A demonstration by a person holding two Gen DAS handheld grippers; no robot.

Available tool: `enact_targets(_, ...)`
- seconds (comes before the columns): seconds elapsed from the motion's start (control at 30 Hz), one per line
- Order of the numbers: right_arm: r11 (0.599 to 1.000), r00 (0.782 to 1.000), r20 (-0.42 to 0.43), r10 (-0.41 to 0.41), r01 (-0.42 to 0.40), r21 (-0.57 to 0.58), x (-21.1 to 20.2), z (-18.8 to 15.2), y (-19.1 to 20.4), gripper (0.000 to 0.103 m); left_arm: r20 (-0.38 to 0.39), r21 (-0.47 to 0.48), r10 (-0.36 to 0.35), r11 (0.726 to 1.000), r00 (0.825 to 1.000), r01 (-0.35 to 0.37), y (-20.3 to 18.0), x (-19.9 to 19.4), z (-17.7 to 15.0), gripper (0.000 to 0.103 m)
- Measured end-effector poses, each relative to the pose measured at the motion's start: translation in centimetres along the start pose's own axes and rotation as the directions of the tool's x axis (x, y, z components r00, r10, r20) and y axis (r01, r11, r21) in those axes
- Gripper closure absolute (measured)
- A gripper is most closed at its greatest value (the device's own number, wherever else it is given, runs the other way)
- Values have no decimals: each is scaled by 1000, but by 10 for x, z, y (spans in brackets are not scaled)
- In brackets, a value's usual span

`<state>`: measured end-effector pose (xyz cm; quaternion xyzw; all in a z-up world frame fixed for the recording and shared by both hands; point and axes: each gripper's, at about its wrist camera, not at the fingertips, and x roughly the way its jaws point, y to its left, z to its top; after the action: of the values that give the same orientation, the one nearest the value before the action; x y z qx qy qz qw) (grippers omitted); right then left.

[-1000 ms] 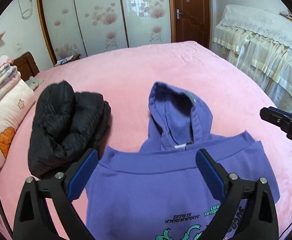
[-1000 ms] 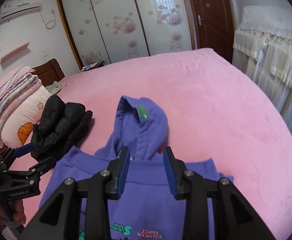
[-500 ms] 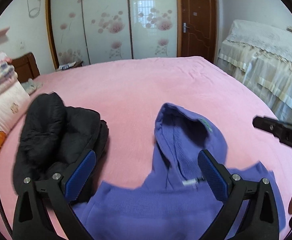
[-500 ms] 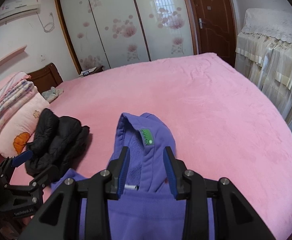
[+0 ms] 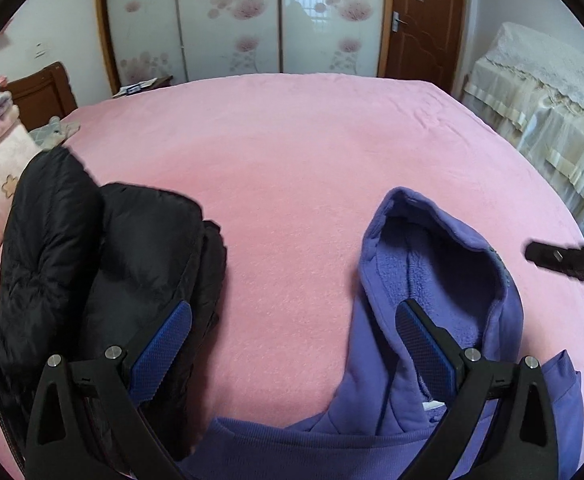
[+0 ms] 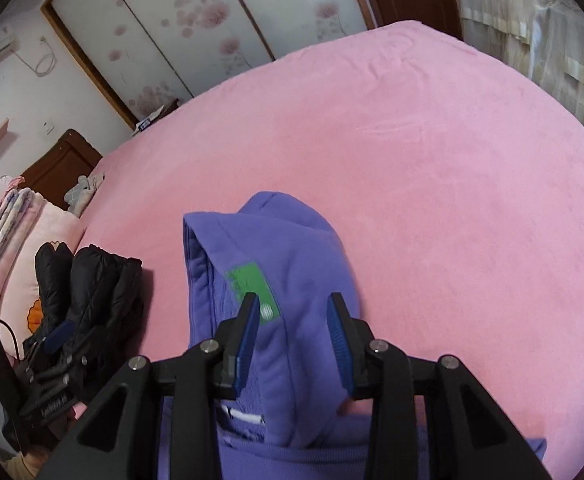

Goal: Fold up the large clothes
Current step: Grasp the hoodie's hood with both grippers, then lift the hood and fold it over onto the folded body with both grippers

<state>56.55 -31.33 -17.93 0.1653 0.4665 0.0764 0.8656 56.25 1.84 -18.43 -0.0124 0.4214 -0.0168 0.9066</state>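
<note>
A purple hoodie [image 5: 376, 364] lies on the pink bed [image 5: 292, 152], its hood pointing away from me. My left gripper [image 5: 292, 336] is wide open and empty, over the bed between the black jacket and the hood. My right gripper [image 6: 294, 316] is partly open above the hood [image 6: 292, 260], its fingers either side of a green label [image 6: 251, 284]; I cannot tell whether they touch the cloth. The right gripper also shows in the left wrist view [image 5: 564, 260], and the left gripper in the right wrist view [image 6: 51, 344].
A folded black puffer jacket [image 5: 91, 264] lies left of the hoodie. Pillows and folded blankets [image 6: 19, 232] are stacked at the bed's left end. A cloth-covered piece of furniture [image 5: 544, 92] stands to the right. Wardrobe doors [image 5: 243, 20] are behind.
Both grippers have moved forward from the hoodie's chest to its hood. The right gripper has tilted and come close over the hood. Jaw openings look unchanged.
</note>
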Motion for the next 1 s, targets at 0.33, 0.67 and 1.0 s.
enact_targets(0.33,996,991,-114,-69,75,47,76,73,-5,57,-52,21,-21,1000,998,22,0,21,24,2)
enact_targets(0.67,999,952,-304,-38,41,5,154,95,-5,57,-110,-20,-54,998,992,52,6,54,27,2)
enact_targets(1.0,996,935,-353,-30,-1,-88,172,79,3,91,-147,-37,-75,997,986,71,-9,62,20,2)
